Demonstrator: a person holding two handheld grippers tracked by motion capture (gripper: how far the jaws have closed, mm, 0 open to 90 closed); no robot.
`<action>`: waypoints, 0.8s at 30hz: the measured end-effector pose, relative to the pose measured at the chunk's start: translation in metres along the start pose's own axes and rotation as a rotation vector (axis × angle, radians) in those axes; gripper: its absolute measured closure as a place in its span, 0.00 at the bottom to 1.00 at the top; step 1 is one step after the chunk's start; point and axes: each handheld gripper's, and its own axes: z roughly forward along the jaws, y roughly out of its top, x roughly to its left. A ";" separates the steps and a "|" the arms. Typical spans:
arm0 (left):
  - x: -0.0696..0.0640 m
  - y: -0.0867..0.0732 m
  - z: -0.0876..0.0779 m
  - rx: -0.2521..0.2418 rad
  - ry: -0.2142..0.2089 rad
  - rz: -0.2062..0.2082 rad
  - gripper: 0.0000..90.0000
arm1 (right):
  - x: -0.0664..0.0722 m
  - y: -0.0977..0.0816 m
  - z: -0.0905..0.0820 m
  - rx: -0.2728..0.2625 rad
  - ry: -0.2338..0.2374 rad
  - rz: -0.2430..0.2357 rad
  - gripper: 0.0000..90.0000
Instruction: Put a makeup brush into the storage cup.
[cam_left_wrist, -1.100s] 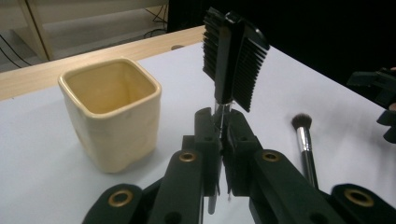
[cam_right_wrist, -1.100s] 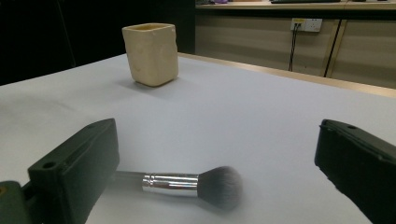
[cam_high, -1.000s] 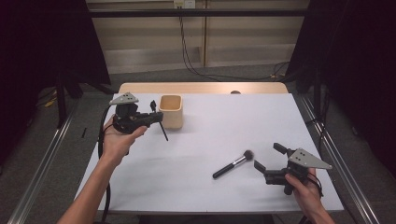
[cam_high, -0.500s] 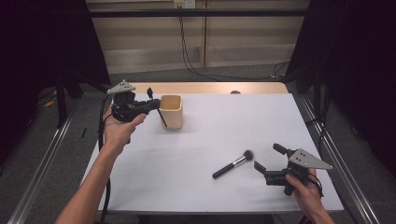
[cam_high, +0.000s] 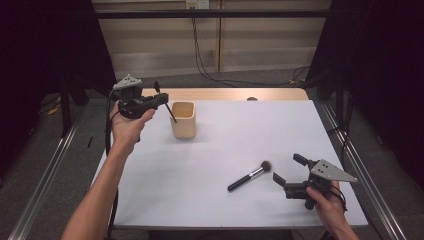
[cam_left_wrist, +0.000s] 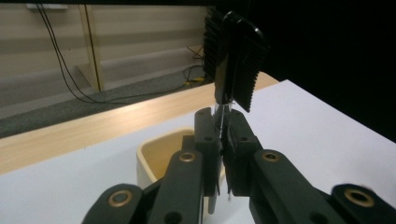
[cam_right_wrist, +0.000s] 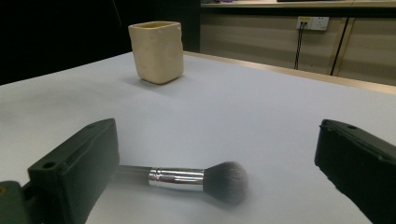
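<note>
On white table (cam_high: 210, 165), one cup (cam_high: 183, 119), one brush (cam_high: 248, 176), two grippers.

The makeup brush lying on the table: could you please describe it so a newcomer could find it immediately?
On the white table, look toward the near right part, just left of the right hand-held gripper. The makeup brush lies flat there, with a black handle, silver ferrule and dark fluffy head, well apart from the beige cup.

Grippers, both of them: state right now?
Left gripper: closed on a thin dark stick-like tool, held up beside the beige cup.
Right gripper: open, empty, makeup brush on the table nearby.
</note>
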 end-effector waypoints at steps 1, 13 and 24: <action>0.000 0.002 0.001 -0.009 0.001 0.001 0.95 | 0.000 0.000 0.000 0.000 -0.001 0.001 0.00; 0.000 0.011 0.021 -0.028 0.031 0.038 0.95 | 0.000 0.000 0.000 0.002 0.002 0.002 0.00; 0.005 0.003 0.036 0.017 0.062 0.042 0.95 | 0.000 0.000 -0.001 0.004 0.003 0.002 0.00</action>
